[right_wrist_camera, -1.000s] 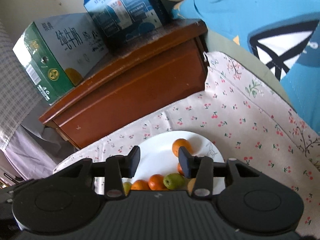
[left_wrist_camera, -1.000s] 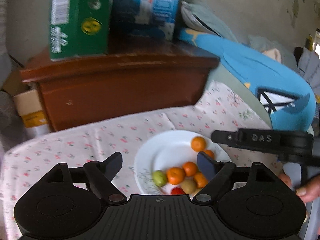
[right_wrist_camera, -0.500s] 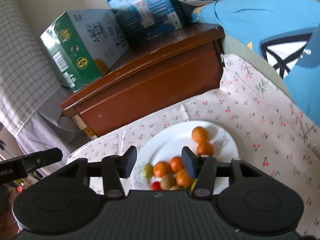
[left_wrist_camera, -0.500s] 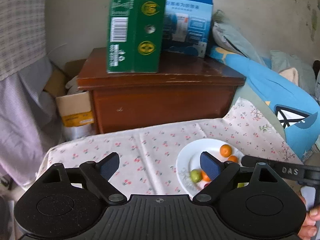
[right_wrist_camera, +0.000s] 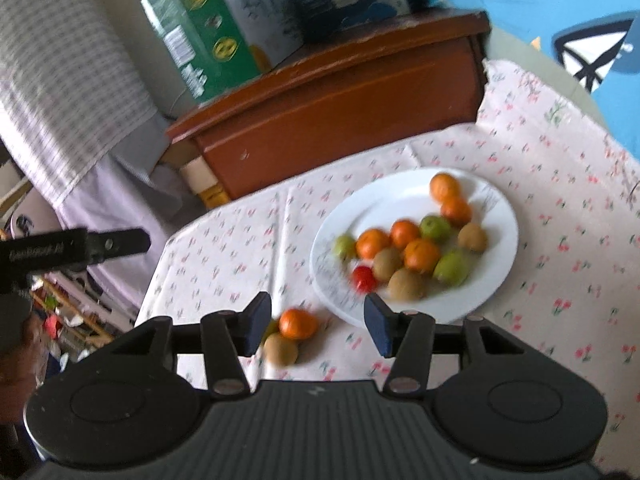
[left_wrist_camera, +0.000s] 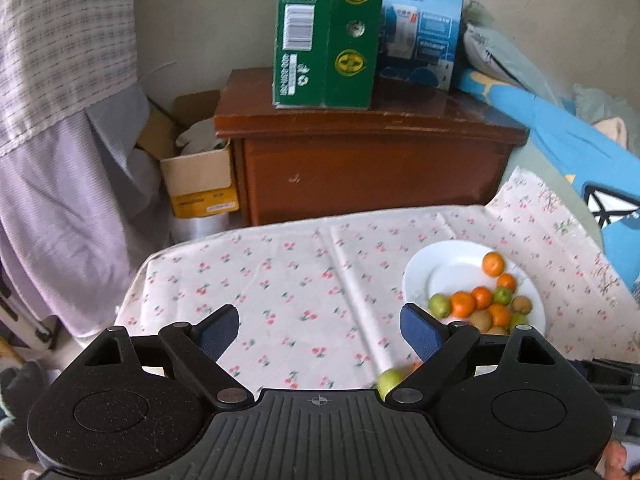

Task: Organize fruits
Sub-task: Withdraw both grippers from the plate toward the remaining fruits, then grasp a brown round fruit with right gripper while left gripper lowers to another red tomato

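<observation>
- Looking down both wrist cameras, I see the left gripper [left_wrist_camera: 319, 330] with its fingers spread wide and nothing between them, hovering over the cherry-print cloth [left_wrist_camera: 304, 280] that covers the surface.
- My right gripper [right_wrist_camera: 317, 325] has its fingers at a middling spread, also holding nothing, poised above the near edge of the cloth.
- Most of the fruit sits on the white plate [right_wrist_camera: 496, 256]: several oranges [right_wrist_camera: 420, 255], green fruits [right_wrist_camera: 451, 268], brown kiwis [right_wrist_camera: 406, 284] and one small red tomato [right_wrist_camera: 363, 278], clustered toward the plate's near half.
- Off the plate, on the cloth just beside its near-left rim, I see a loose orange [right_wrist_camera: 298, 323] touching a loose kiwi [right_wrist_camera: 281, 349]; both lie just in front of my right gripper's left finger, and something greenish shows behind that finger, too hidden to name.
- From the left wrist view a stray green fruit [left_wrist_camera: 389, 381] lies on the cloth, partly covered by the left gripper's right finger.
- Behind the surface stands a brown wooden cabinet [left_wrist_camera: 372, 168] carrying a green carton [left_wrist_camera: 324, 36] and a blue carton [left_wrist_camera: 420, 28].
- A cardboard box [left_wrist_camera: 198, 180] sits beside the cabinet, a checked hanging fabric [left_wrist_camera: 60, 80] on the left, and blue bedding [left_wrist_camera: 560, 144] to the right.
- The right wrist view is motion-blurred, so fine detail on the plate is uncertain.
</observation>
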